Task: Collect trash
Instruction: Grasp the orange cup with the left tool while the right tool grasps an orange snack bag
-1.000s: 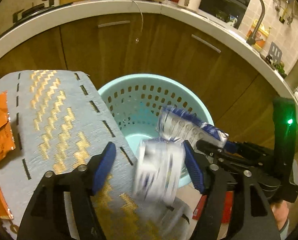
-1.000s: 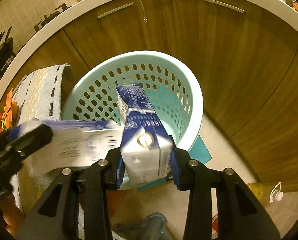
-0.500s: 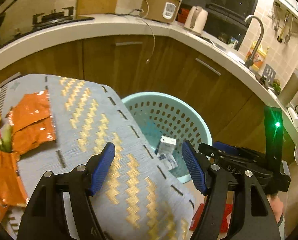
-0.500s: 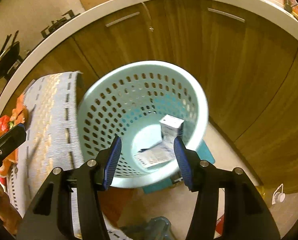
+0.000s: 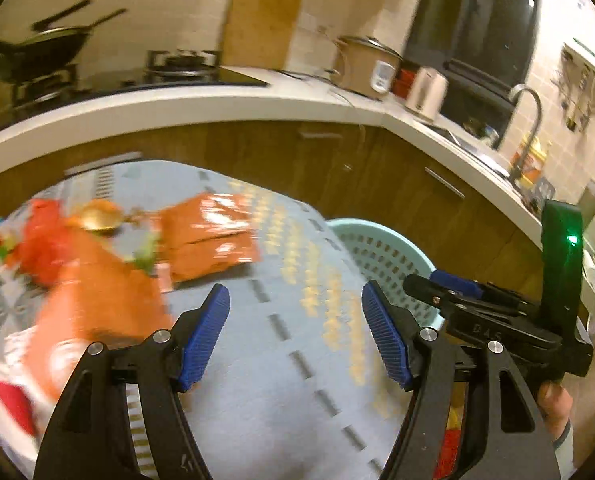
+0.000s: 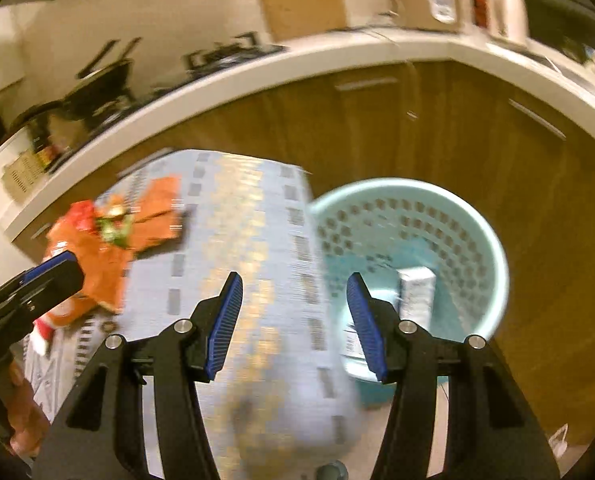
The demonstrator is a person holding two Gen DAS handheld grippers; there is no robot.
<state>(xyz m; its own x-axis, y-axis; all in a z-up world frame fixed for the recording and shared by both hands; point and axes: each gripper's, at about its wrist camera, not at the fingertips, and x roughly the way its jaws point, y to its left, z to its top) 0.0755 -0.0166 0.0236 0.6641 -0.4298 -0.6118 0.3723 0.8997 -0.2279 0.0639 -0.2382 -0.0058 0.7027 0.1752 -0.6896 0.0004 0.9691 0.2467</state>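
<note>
Wrappers (image 5: 209,240), orange, thin and crinkly, lie on the bench (image 5: 289,380) left of the basket (image 6: 413,200), likely light and slippery, best pinched at an edge, while left gripper (image 5: 295,336) and right gripper (image 6: 295,328) both gape empty.

Wok (image 5: 37,50), cutting board (image 5: 261,26), rice cooker (image 5: 367,68), kettle (image 5: 425,88), faucet (image 5: 527,120).

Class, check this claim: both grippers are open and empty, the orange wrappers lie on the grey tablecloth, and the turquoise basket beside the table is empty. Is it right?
Not quite. The turquoise basket is not empty: the right wrist view shows a white carton inside it. The rest stands: the left gripper and right gripper are open and empty, and the orange wrappers lie on the grey tablecloth.
</note>
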